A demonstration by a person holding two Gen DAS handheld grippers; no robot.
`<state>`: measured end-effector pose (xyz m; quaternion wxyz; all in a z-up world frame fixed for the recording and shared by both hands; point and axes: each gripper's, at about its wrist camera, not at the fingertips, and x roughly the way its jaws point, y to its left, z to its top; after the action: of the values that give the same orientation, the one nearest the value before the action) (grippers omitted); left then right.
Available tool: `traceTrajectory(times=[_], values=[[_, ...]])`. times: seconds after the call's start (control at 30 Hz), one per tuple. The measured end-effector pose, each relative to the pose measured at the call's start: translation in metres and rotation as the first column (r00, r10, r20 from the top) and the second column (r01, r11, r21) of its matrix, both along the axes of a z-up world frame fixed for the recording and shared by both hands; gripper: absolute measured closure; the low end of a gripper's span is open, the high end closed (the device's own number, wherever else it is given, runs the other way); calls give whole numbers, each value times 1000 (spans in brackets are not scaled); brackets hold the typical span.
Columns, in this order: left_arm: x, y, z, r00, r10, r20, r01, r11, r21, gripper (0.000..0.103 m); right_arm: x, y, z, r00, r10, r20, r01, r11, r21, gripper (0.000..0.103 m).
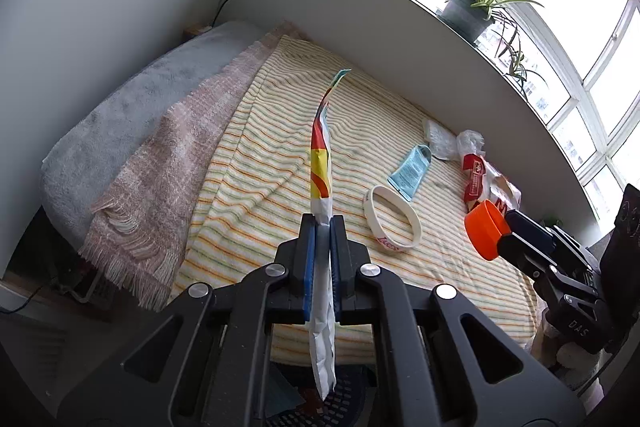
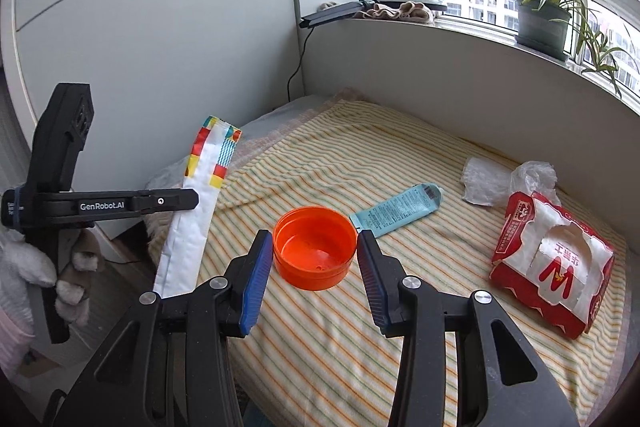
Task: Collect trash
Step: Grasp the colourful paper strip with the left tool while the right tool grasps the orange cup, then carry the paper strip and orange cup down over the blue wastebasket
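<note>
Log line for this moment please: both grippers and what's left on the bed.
left gripper: shut on white multicoloured paper wrapper | right gripper: shut on round orange plastic lid | bed: blue tube, red-white carton

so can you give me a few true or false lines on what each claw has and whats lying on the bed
1. The left claw is clamped on the colourful paper wrapper. True.
2. The orange lid stands on the windowsill next to the plant. False: it sits between the fingers of the right claw, over the bed.
3. A white wristband lies on the striped blanket. True.
4. The blue tube is held in the left claw. False: it lies flat on the striped blanket, beyond the orange lid, touched by neither claw.
</note>
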<state>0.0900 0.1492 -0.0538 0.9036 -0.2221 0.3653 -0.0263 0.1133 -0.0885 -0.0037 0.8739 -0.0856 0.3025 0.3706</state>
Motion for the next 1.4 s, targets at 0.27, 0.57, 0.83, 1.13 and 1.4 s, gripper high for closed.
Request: traceTrajectory(times=[0.27,0.57,0.83,1.13,1.4], values=[[-49,-9,-1,1000,-17,16,17,1000,-5,98,-43,-21,3,1000,16,8,-16,999,39,61],[-86,-38,-27,998,-60,-18,59,998,-36,98,-83,-35,-21,998,33,-56,-30,998,53,61],[-95,-55,-75,992,-72,-107,62,994,-93,98,-104,-35,-57,992,27,-125,-25,1000,16,61],[-98,-64,-144,971,-36,-237,22,998,-62,98,-115,-31,-113,973,-18,-230,8,999,-45,61],[-97,-73,-189,944,-31,-330,20,999,-37,98,-120,-30,-157,946,-74,-316,38,992,-117,61]])
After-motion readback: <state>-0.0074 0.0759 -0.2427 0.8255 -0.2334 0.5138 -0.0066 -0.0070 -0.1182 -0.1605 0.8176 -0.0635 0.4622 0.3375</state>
